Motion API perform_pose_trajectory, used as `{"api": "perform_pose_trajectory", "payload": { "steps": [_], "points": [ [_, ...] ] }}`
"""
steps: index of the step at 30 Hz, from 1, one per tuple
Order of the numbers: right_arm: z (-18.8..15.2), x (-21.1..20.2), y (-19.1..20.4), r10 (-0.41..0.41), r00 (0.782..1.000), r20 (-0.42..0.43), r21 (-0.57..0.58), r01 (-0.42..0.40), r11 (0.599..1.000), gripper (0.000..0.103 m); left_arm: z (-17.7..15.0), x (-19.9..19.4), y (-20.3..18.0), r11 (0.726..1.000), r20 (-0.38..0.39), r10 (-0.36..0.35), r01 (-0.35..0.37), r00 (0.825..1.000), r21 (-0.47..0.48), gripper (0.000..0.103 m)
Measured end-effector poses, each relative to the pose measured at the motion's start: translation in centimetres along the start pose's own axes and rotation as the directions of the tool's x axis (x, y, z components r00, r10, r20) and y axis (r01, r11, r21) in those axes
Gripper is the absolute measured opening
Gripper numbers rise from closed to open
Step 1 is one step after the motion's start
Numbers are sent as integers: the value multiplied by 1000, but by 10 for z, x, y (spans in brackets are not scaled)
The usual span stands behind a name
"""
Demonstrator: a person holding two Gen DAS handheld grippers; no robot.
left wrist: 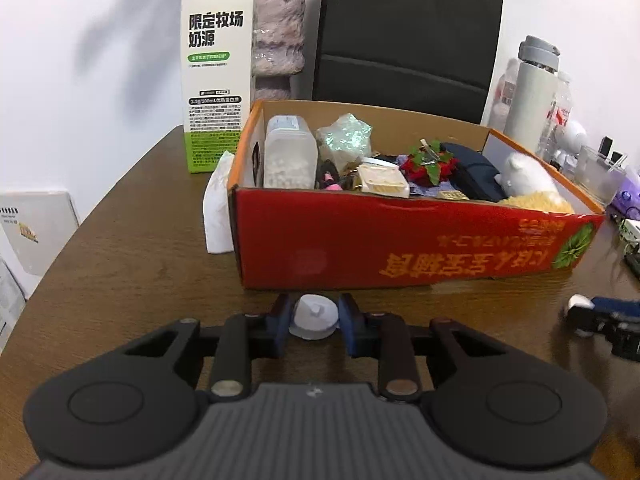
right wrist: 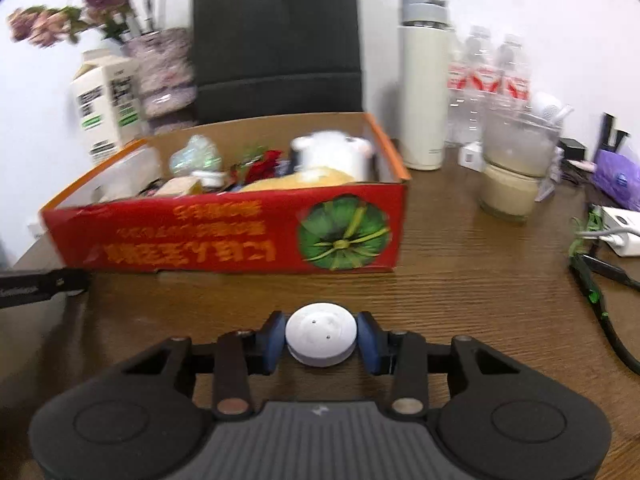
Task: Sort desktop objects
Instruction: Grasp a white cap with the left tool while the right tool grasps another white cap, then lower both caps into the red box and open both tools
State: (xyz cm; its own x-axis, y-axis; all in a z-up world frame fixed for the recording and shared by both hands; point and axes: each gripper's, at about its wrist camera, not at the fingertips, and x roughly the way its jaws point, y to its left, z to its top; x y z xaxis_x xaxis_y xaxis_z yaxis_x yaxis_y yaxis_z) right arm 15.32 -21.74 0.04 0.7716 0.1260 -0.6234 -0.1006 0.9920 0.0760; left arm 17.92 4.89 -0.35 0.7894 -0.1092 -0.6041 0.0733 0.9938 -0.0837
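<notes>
A red cardboard box [left wrist: 400,248] with orange rim stands on the brown table, holding a clear jar, a plush toy, a red flower and several other small items; it also shows in the right wrist view [right wrist: 224,240]. My left gripper [left wrist: 314,318] is shut on a small white round object with a nub [left wrist: 314,316], just in front of the box. My right gripper [right wrist: 321,338] is shut on a white round disc [right wrist: 321,334], in front of the box's right end. The right gripper with its disc shows at the right edge of the left wrist view [left wrist: 600,320].
A milk carton [left wrist: 218,76] and a vase [left wrist: 278,28] stand behind the box's left end, a black chair back [left wrist: 408,32] behind it. A white tissue pack [left wrist: 218,204] lies by the box. A white flask [right wrist: 424,80], water bottles [right wrist: 488,80], a glass jar [right wrist: 516,160] and cables [right wrist: 592,272] are at right.
</notes>
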Motion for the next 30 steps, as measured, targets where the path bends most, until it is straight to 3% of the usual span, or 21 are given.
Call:
{"api": "perform_pose_trajectory", "payload": {
  "steps": [4,10,13,16,21,24,30],
  "points": [
    [0,-24,5,70,998,9,2,-70,998,38,-2,-38,-6,998,62,-43,46,997,-36,26],
    [24,-76,17,179,977,115,-20,-177,984,38,19,-89,-13,991,193,-113,124,975,-42,27],
    [50,-89,25,231,957,175,-51,-225,973,38,47,-74,-10,987,168,-152,159,974,-23,27],
    [77,-82,32,238,953,185,-74,-228,971,38,73,-44,-3,990,102,-127,133,987,-46,27],
    [125,-33,46,307,948,87,-67,-302,951,38,104,6,9,999,6,-38,38,999,-17,27],
    [143,8,67,347,938,-15,-79,-347,935,38,104,32,23,996,-91,-74,70,993,-52,27],
    [143,80,98,300,936,-185,-76,-318,945,38,104,43,25,999,-99,-54,54,994,-9,28]
  ]
}}
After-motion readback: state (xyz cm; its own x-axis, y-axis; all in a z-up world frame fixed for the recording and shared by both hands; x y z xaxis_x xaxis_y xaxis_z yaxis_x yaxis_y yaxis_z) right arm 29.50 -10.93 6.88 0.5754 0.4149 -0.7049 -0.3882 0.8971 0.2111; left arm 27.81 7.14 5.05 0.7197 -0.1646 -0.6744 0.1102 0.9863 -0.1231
